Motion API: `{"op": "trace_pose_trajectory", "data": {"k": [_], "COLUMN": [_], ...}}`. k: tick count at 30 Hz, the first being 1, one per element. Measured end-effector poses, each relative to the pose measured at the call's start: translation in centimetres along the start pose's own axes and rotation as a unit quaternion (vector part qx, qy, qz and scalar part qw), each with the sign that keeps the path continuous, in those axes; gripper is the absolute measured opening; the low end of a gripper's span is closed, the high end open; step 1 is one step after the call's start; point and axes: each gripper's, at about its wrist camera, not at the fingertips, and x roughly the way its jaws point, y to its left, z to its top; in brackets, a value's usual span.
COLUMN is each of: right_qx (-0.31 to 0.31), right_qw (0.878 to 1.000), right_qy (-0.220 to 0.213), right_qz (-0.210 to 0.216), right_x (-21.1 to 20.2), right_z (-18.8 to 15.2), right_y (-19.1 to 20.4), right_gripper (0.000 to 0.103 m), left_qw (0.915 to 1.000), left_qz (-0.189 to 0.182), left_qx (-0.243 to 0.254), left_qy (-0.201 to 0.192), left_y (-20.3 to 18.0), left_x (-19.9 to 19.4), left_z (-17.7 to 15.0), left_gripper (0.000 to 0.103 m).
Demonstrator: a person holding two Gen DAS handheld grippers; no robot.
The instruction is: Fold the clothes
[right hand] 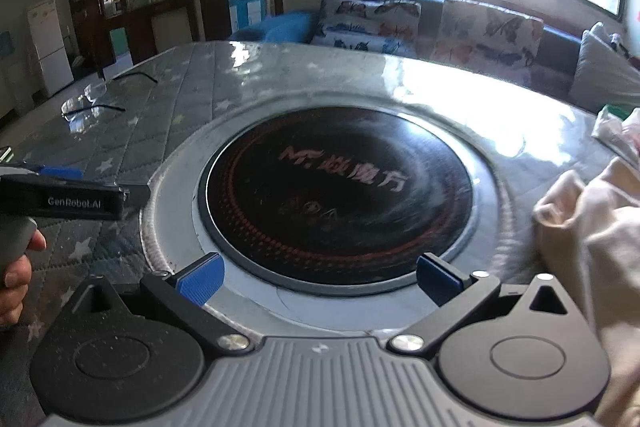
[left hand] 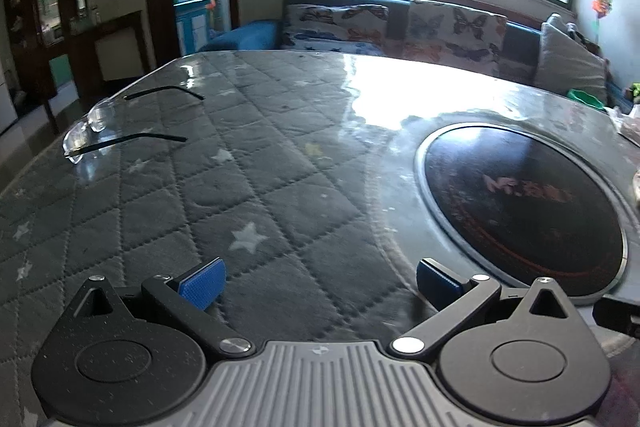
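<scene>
Both grippers, left gripper (left hand: 318, 285) and right gripper (right hand: 318, 279), hovered over the bench (left hand: 280, 155) with fingers spread and empty; cream garment (right hand: 592, 227) lay at three o'clock.

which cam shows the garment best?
Right wrist. The cream garment lies bunched at the right edge of the table, beside the round hob, near the open right gripper. The left wrist view shows only an unclear scrap at its far right edge.
</scene>
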Motion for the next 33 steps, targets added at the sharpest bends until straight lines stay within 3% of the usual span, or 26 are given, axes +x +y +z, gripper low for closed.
{"op": "trace_pose_trajectory", "data": {"k": [16, 26, 33], "right_qx": [0.029, 0.032, 0.054], "right_qw": [0.996, 0.994, 0.993], "right_qy": [-0.077, -0.079, -0.061], "right_qz": [-0.041, -0.073, -0.079], "right_x": [-9.6, -14.9, -17.2], "right_z": [-1.0, -2.7, -4.9], "right_y": [-4.4, -6.4, -7.6], "right_gripper": [0.103, 0.103, 0.103], "left_qw": [0.9936, 0.9816, 0.9753], "left_qz": [-0.095, -0.159, -0.179], "left_qx": [0.061, 0.106, 0.129], "left_qy": [-0.007, 0.000, 0.016], "left_y": [-5.9, -9.7, -12.2], "left_x": [-4.7, -7.2, -7.8], "left_z": [0.2, 0.0, -0.2], "left_gripper": [0.103, 0.103, 0.103]}}
